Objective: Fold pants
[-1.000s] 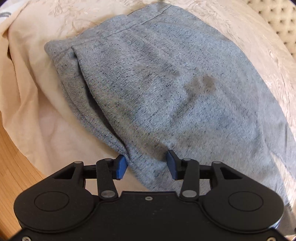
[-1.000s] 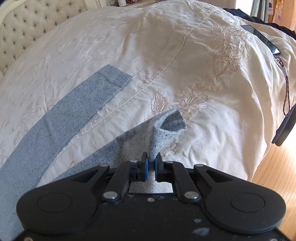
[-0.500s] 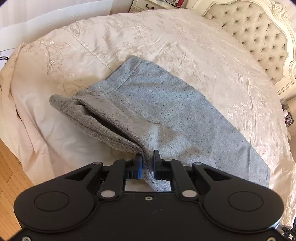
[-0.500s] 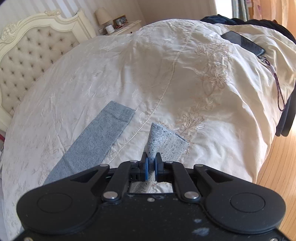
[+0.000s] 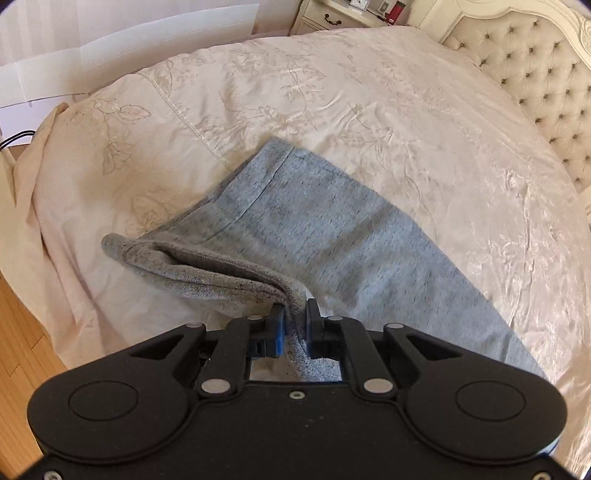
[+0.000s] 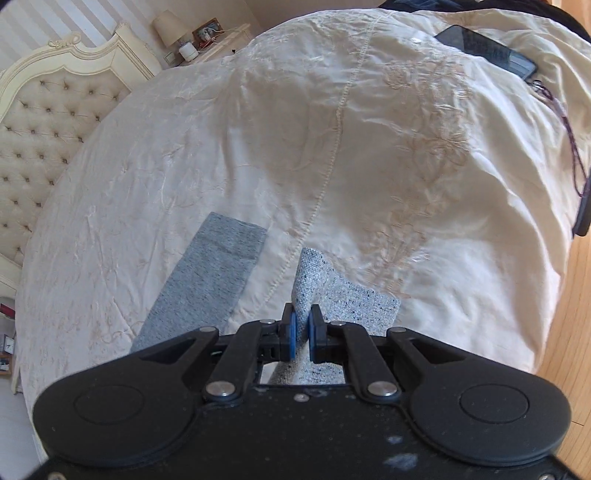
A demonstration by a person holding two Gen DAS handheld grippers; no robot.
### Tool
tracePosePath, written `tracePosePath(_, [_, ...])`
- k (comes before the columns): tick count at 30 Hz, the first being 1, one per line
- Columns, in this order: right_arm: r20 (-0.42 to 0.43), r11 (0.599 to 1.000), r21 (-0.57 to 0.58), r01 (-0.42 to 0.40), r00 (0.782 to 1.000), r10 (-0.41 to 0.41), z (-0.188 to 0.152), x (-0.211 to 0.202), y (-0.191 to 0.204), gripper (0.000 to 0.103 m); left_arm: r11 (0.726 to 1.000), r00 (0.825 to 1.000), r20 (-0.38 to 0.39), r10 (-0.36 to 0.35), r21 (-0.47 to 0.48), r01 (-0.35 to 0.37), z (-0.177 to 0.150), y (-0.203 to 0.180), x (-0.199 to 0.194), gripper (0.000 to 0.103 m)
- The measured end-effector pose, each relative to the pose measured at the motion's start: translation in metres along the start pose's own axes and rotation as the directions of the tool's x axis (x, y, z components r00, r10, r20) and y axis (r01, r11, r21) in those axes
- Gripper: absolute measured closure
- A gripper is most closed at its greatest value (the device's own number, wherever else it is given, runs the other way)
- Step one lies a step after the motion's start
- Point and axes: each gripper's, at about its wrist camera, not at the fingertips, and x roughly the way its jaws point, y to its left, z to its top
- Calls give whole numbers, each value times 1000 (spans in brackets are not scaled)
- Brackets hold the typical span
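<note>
left wrist view
left hand-held gripper [image 5: 294, 317]: jaws drawn nearly together, blue pads pinching a bunched edge of the pants at the waist end.
pants [image 5: 314, 236]: grey flecked knit, lying on the bed, running from the near centre toward the far left and off to the near right; the waistband rises in a ridge from the pinch out to the left.
bedspread [image 5: 406, 122]: cream, embroidered with leaves and flowers, with a stitched seam line on the far left part.
headboard [image 5: 535, 62]: cream, button-tufted, far right.
nightstand [image 5: 332, 16]: far centre, with small items on top; any writing on them is too small to read.
floor [image 5: 18, 350]: wooden boards, near left.

right wrist view
right hand-held gripper [image 6: 303, 332]: jaws almost closed, pads clamping a fold of a pants leg near its cuff, which stands up between them.
pants [image 6: 218, 277]: the other leg lies flat on the bedspread to the left, its cuff end pointing far; apart from the held leg.
phone [image 6: 487, 50]: dark, lying on the bedspread at the far right; screen text unreadable.
cord [image 6: 569, 133]: dark, trailing down the right side of the bed.
lamp [image 6: 170, 29]: cream shade, far left on a nightstand beside the headboard [image 6: 48, 107].
</note>
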Motion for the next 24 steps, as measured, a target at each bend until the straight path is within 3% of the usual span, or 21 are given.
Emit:
tracePosePath(6, [-33, 999, 5, -42, 999, 42, 32, 70, 49, 95, 998, 997, 60, 42, -45, -39, 42, -54, 48, 89])
tracePosePath(10, [-47, 999, 3, -40, 998, 40, 49, 117, 77, 95, 994, 995, 56, 85, -67, -81, 61, -85, 89, 89])
tracePosePath(18, [-84, 996, -83, -38, 996, 31, 74, 188, 126, 95, 983, 984, 37, 174, -63, -171, 78, -123, 145, 89])
tracePosePath(24, [-127, 998, -53, -22, 992, 15, 83, 230, 144, 95, 974, 976, 22, 218, -72, -216, 87, -137, 172, 89])
